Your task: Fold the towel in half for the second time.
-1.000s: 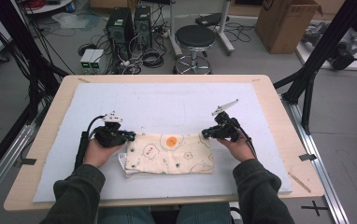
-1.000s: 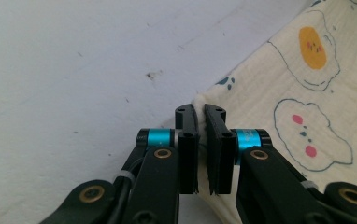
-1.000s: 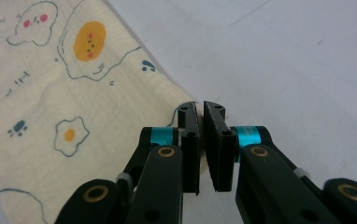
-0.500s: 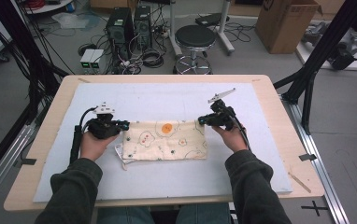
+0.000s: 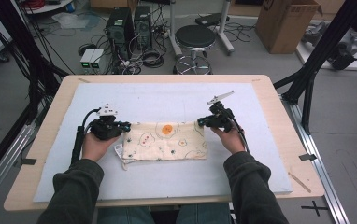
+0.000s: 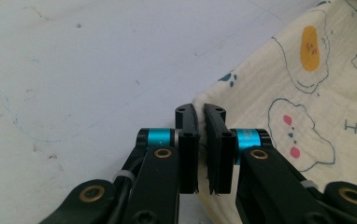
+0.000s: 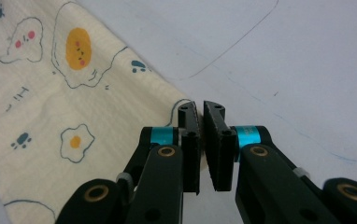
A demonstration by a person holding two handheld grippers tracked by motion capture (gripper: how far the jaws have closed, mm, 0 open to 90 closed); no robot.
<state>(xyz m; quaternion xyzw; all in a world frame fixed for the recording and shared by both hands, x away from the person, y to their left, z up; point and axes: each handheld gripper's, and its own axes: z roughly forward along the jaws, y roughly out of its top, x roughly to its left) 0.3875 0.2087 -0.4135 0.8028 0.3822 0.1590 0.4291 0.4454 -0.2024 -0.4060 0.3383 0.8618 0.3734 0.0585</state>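
Carried the printed cloth (image 5: 165,140) farther up the desk (image 5: 279,140) than a second before, folded edge leading. Left hand-held gripper (image 5: 126,126) clamped shut on its far left corner, right hand-held gripper (image 5: 198,123) shut on the far right corner, cloth stretched flat between both. Judged ready for smoothing or another fold.

Your left gripper (image 5: 123,126) sits at the far left corner of the cloth (image 5: 165,141), and that corner is pinched between its jaws. Your right gripper (image 5: 200,122) sits at the far right corner, and that corner is between its jaws too. The cloth lies flat between your two grippers, on the mat (image 5: 167,100). The mat lies on the table (image 5: 279,112). Behind the table, past your jaws, a stool (image 5: 194,37) stands on the floor.
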